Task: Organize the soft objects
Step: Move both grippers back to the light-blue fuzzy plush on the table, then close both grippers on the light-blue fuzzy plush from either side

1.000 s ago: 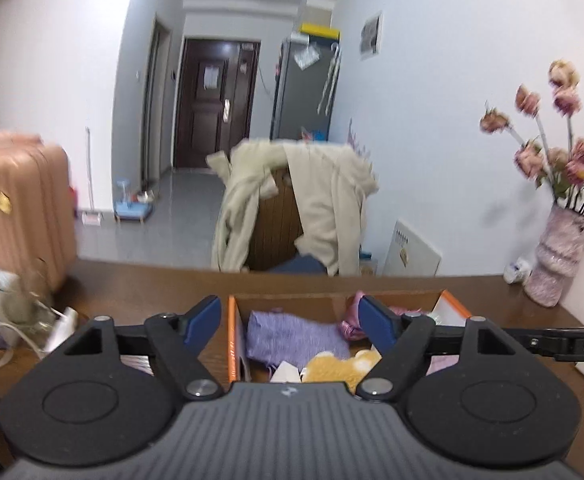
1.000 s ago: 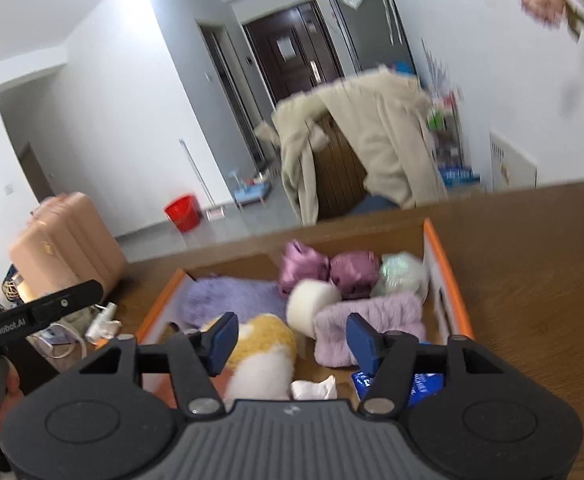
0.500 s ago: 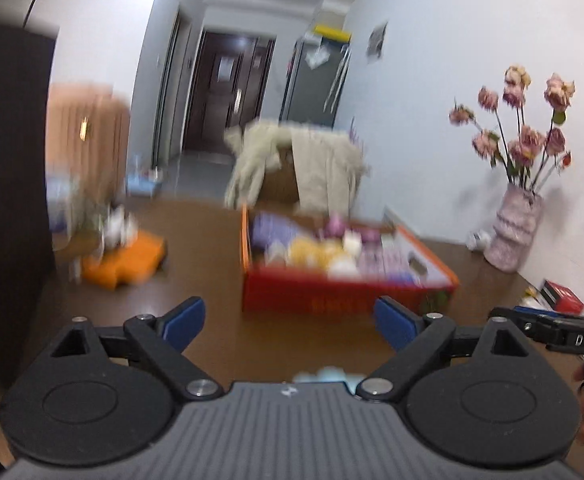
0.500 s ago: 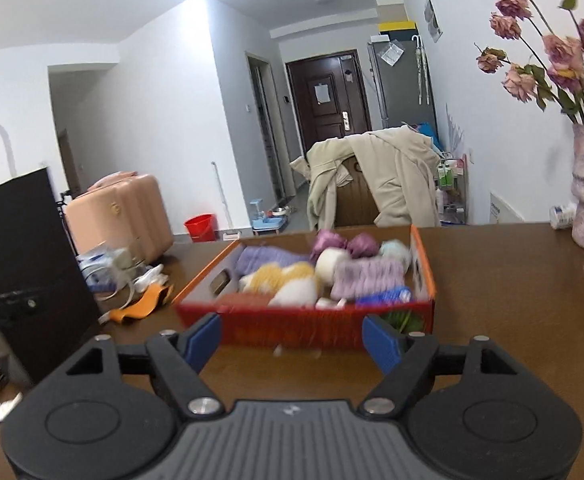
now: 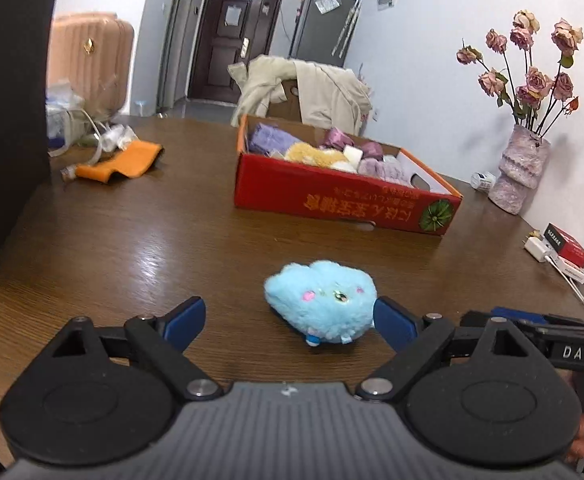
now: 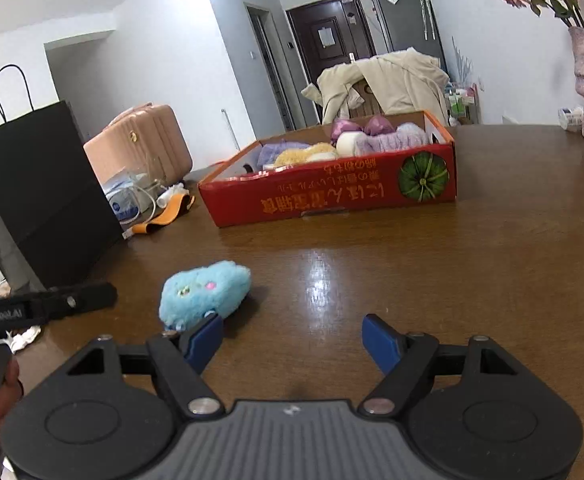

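A light blue plush toy (image 5: 322, 300) lies on the brown table, also in the right wrist view (image 6: 204, 294). My left gripper (image 5: 290, 322) is open, low over the table, with the plush just ahead, close to its right finger. My right gripper (image 6: 292, 342) is open and empty, with the plush just beyond its left finger. A red cardboard box (image 5: 344, 196) farther back holds several soft toys in purple, yellow and white; it also shows in the right wrist view (image 6: 332, 196).
A black paper bag (image 6: 40, 192) stands at the left. An orange cloth (image 5: 122, 160) and cables lie beside it. A pink vase of dried roses (image 5: 520, 176) stands at the right wall. A charger and red packet (image 5: 560, 246) lie at the right edge.
Both grippers have pulled back from over the box and dropped low toward the table. The blue plush has come into view in front of them. Both stay open.
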Motion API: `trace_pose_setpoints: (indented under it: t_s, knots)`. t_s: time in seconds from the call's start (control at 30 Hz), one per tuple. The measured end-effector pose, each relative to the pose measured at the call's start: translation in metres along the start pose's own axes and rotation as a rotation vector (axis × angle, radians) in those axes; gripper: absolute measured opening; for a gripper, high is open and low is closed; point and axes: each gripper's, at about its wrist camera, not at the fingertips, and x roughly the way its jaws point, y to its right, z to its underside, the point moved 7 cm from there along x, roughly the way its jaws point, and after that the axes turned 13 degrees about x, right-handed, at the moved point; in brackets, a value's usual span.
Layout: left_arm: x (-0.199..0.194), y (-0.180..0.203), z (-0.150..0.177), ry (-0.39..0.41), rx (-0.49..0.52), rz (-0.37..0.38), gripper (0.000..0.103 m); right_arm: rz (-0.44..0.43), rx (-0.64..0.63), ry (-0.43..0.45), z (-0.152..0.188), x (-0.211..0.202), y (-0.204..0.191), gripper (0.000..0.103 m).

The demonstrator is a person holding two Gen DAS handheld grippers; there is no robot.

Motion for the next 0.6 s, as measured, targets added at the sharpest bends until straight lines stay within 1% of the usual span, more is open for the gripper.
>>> trace_pose_setpoints:
  t_s: [0.03, 0.1, 0.17, 0.27, 0.43, 0.6]
  knots:
    - [0.004, 0.001, 0.0, -0.008, -0.009, 0.014, 0.089, -0.001, 0.0, 0.003, -0.002, 0.002, 0.0, 0.076]
    - [0.015, 0.004, 0.0, -0.027, -0.02, 0.051, 0.082, 0.001, 0.001, -0.005, -0.005, 0.008, -0.001, 0.075]
    - [0.027, 0.007, 0.0, -0.052, -0.038, 0.089, 0.078, -0.006, -0.002, -0.019, -0.007, 0.014, -0.003, 0.07]
    - [0.045, 0.008, 0.001, -0.08, -0.075, 0.136, 0.076, -0.013, 0.001, -0.027, -0.012, 0.024, -0.005, 0.068]
    - [0.063, 0.013, -0.007, -0.07, -0.068, 0.205, 0.076, -0.021, 0.026, -0.009, -0.028, 0.042, -0.006, 0.066]
    - [0.08, 0.017, -0.02, -0.046, -0.082, 0.332, 0.076, -0.047, 0.049, -0.028, -0.039, 0.065, -0.008, 0.065]
